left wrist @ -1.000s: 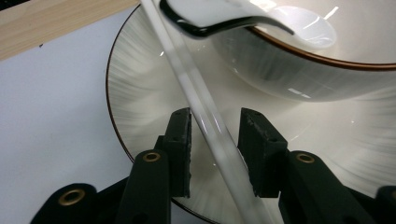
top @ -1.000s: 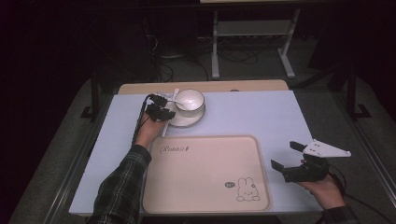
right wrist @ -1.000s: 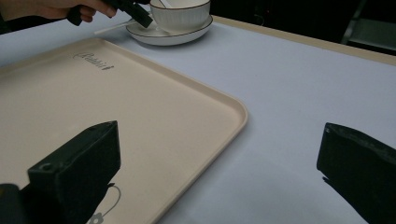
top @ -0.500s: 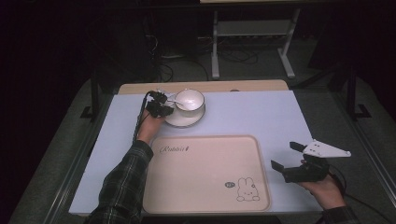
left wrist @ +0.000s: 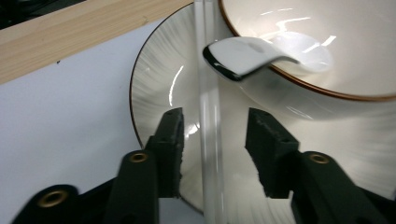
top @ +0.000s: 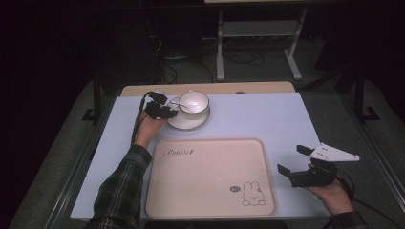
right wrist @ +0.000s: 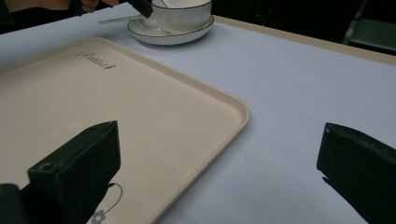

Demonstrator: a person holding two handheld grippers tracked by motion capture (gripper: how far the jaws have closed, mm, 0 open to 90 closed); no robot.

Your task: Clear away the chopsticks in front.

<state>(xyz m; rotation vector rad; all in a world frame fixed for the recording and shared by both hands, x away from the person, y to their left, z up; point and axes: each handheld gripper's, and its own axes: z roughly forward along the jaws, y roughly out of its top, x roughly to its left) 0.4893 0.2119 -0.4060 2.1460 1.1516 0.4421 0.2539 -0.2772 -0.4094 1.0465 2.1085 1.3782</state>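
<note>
Two claws at work over the desk (top: 286, 119)
Left claw (left wrist: 212, 154) stands narrowly parted astride a clear rod (left wrist: 208, 140) above the saucer (left wrist: 159, 84), beside the cup (top: 193, 102) holding a spoon (left wrist: 252, 53); right claw (right wrist: 219, 172) gapes wide, beside the tray (top: 210, 191)

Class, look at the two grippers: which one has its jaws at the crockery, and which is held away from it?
The left gripper is at the saucer, its open jaws either side of the spoon handle. The right gripper hovers open beside the tray.
</note>
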